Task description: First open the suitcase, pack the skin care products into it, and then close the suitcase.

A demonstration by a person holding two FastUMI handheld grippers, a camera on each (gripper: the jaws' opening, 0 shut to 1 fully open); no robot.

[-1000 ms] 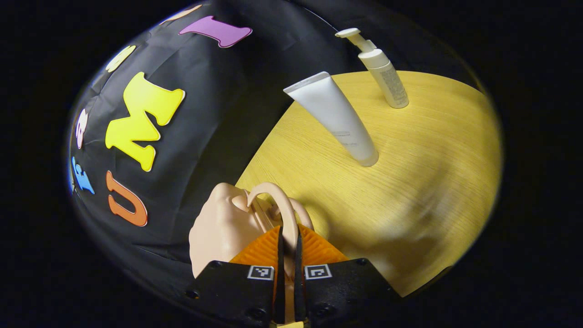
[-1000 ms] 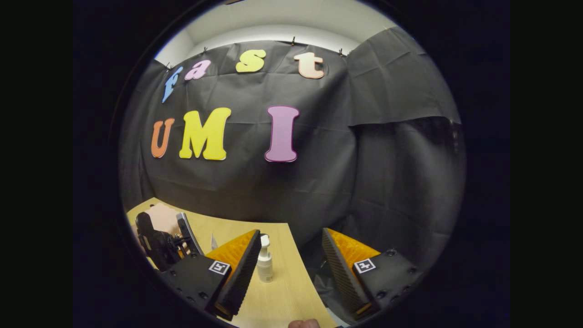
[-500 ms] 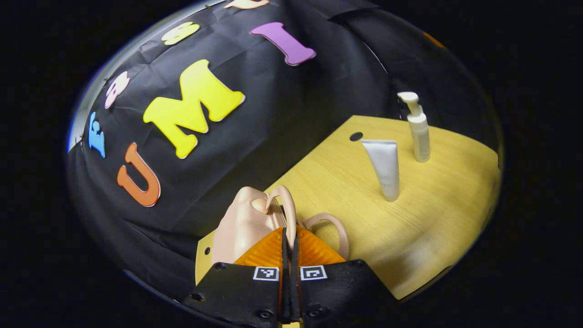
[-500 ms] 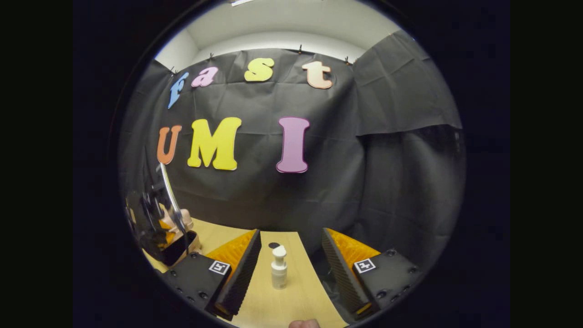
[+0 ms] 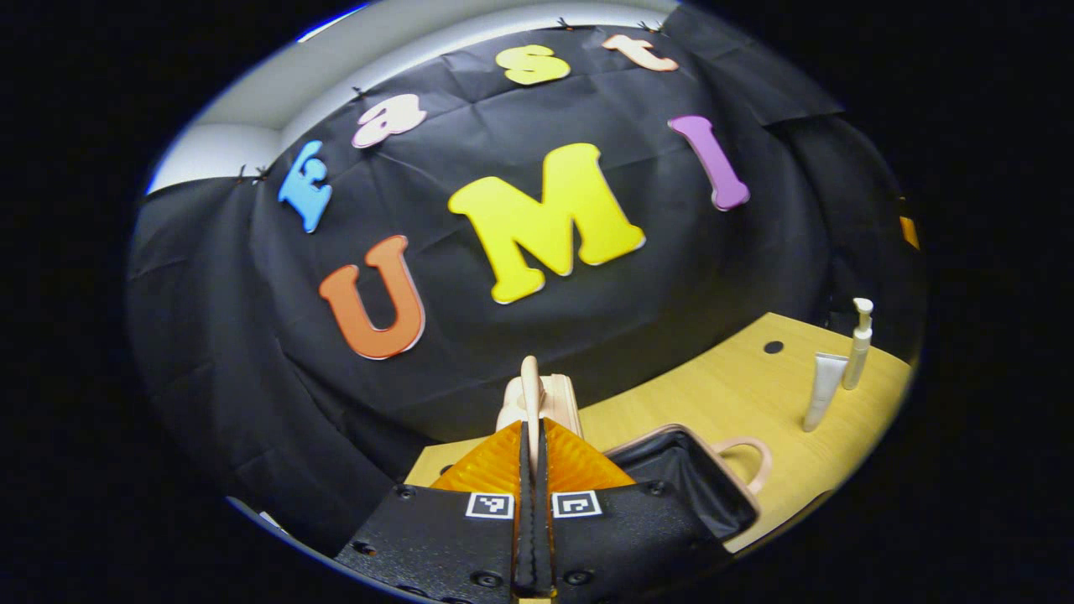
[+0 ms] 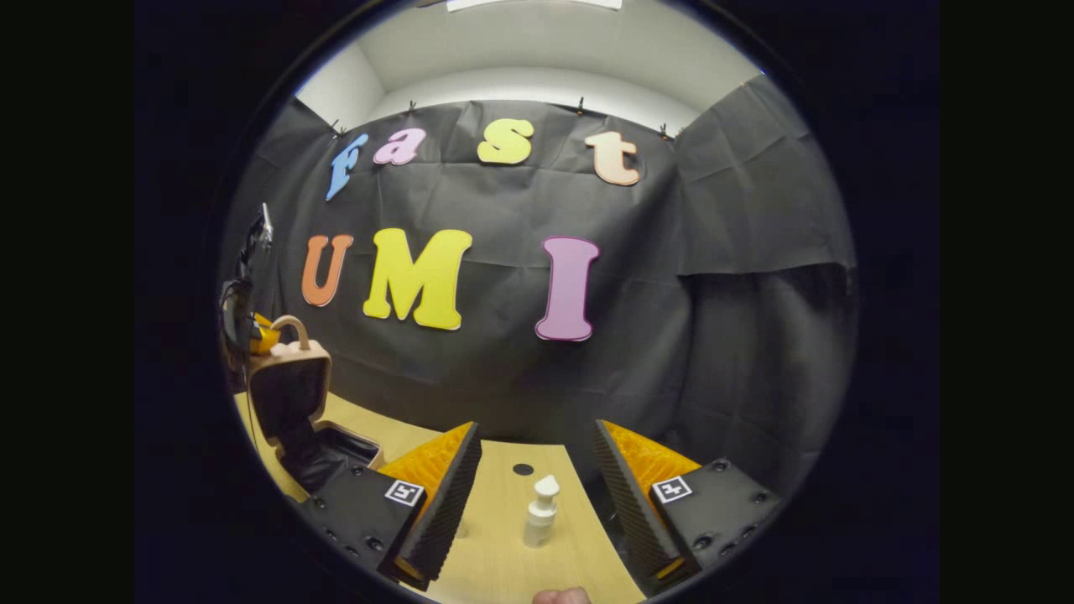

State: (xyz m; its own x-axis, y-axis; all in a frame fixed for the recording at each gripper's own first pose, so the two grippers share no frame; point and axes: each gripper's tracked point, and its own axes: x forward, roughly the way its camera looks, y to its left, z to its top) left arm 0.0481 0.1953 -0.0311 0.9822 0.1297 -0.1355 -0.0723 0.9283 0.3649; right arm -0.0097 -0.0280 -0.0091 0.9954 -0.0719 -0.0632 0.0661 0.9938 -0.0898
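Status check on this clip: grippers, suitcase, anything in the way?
Left gripper shut on lid handle, suitcase lid upright, open. Right gripper open, empty, above pump bottle. Tube standing beside it. Nothing blocking.

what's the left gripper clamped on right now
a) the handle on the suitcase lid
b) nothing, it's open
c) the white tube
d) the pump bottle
a: the left gripper is shut on the lid handle of the suitcase, holding the lid upright, while the pump bottle and white tube stand apart on the table.
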